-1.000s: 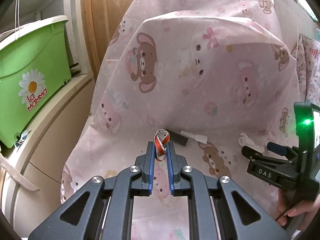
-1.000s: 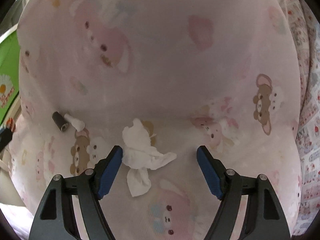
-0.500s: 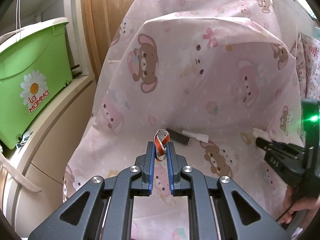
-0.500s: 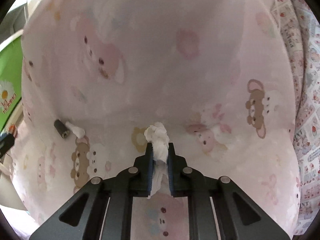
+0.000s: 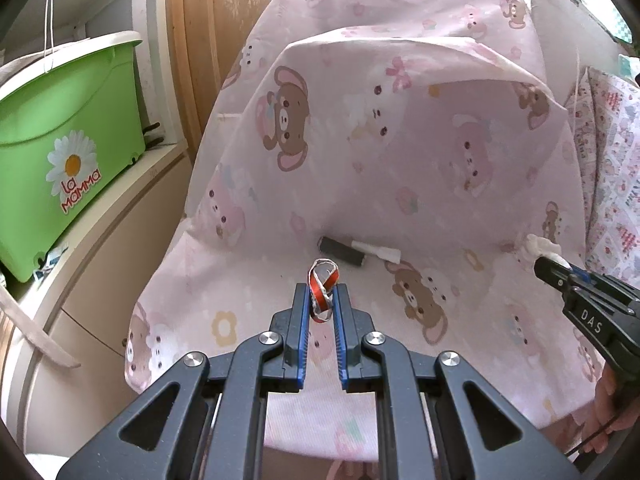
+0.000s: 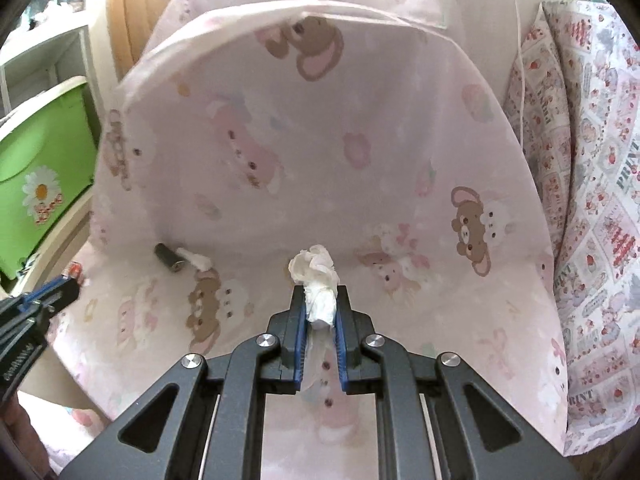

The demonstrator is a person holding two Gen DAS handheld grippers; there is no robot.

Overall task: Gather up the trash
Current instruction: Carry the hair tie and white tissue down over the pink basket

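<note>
Nearest, the left gripper (image 5: 322,300) is clamped on a twisted red-and-white wrapper strip (image 5: 322,290), its blue pads pressed against the strip's sides above the sheet (image 5: 400,184). The right gripper (image 6: 320,300) is clamped on a crumpled white tissue (image 6: 316,280), which bulges out past the fingertips; a loose tail of it hangs down between the jaws. Both pieces of trash are off the pink bear-print sheet.

Farther on, a dark small tube with a white paper scrap (image 5: 356,252) lies on the sheet toward its left edge, just where the flat part rises into the draped back. In the left view the right gripper shows at the right edge with the tissue at its tip, and part of a hand (image 5: 608,416) beneath it.

Beyond the sheet's left edge, a pale shelf (image 5: 120,216) carries a green bin (image 5: 68,152) with a daisy label; its inside cannot be seen. Behind the sheet stands wood panelling (image 5: 200,40). On the right, a patchwork-print cloth (image 6: 588,184) borders the sheet. Open sheet lies between the two grippers.
</note>
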